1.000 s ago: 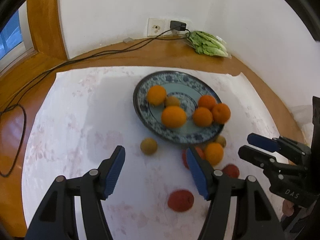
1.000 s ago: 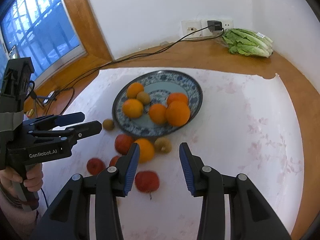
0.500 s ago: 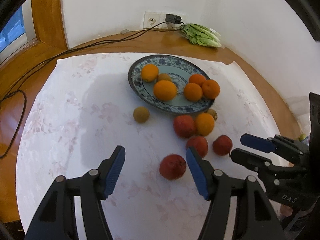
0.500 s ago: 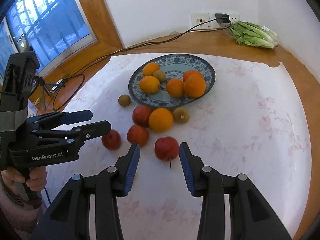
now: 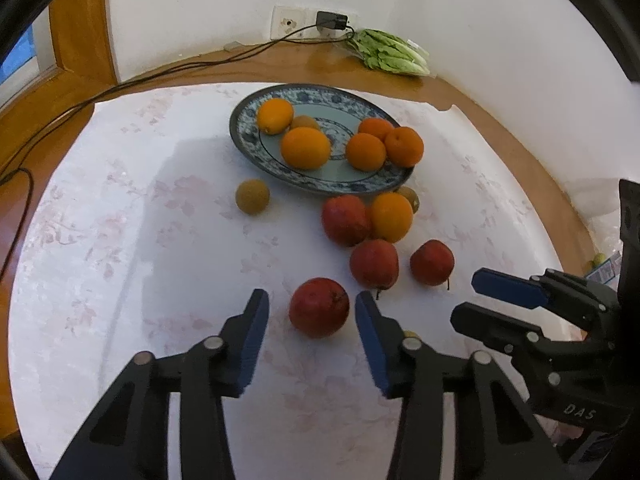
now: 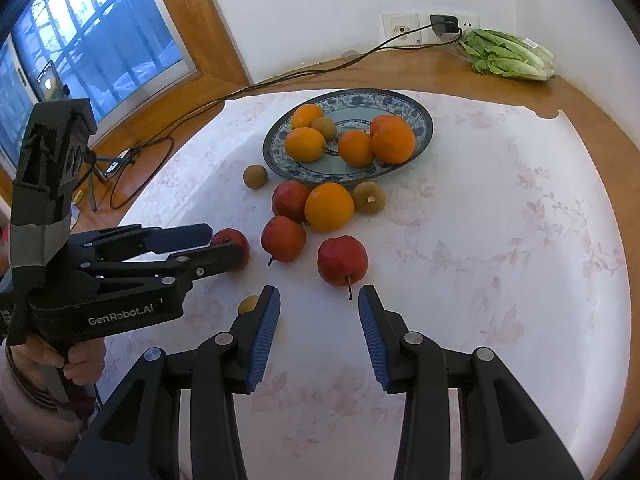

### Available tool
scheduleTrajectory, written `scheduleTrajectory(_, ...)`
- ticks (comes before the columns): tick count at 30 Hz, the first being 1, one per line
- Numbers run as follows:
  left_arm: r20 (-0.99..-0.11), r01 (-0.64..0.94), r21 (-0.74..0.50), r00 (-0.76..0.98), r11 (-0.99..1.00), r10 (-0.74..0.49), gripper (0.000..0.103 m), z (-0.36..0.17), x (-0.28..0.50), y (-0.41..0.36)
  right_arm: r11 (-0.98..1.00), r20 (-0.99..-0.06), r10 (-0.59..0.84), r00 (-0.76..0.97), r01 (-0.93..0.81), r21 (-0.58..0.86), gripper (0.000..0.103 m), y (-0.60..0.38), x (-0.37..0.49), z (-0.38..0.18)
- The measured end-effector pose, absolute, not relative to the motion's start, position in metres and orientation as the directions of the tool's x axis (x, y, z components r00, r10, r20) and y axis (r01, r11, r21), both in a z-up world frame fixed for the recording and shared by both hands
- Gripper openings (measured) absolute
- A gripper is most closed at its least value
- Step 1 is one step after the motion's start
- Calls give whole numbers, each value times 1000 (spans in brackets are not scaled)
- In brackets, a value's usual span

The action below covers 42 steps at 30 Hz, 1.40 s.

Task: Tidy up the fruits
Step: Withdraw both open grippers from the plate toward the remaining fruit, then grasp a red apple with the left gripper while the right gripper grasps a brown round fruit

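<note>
White cloth covers the worktop (image 5: 100, 240), where the left gripper (image 5: 308, 312), its jaws just narrowed but clear, flanks an apple (image 5: 319, 307) near the plate (image 5: 320, 186), while the right gripper (image 6: 319, 300) stands open, empty.

From your right wrist view the left gripper (image 6: 224, 246) covers most of one apple (image 6: 232, 240), a small yellowish fruit (image 6: 248, 303) peeks from behind the right gripper's finger (image 6: 264, 332), and your left hand (image 6: 60, 364) is cut off at the edge.

lettuce (image 6: 508, 56) bagged, by wall | charger (image 6: 443, 24) in socket | window (image 6: 80, 44)
</note>
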<state>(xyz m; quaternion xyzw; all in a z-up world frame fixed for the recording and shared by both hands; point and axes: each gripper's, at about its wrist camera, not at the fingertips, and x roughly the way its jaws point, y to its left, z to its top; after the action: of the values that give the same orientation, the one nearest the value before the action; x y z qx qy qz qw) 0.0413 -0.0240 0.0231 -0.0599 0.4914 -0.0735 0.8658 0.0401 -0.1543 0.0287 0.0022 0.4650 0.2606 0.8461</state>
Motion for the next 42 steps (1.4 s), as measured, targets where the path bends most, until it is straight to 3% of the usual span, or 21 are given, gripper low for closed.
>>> scheduleTrajectory(4, -842, 75, -195, 498, 978, -206, 34, 19, 44, -24, 865, -786, 443, 431, -437, 248, 42, -155, 40, 28)
scheduleTrajectory(42, -826, 1, -222, 532, 975, -189, 34, 23, 36, 3, 820, -818, 438, 373, -539, 193, 42, -108, 21, 9)
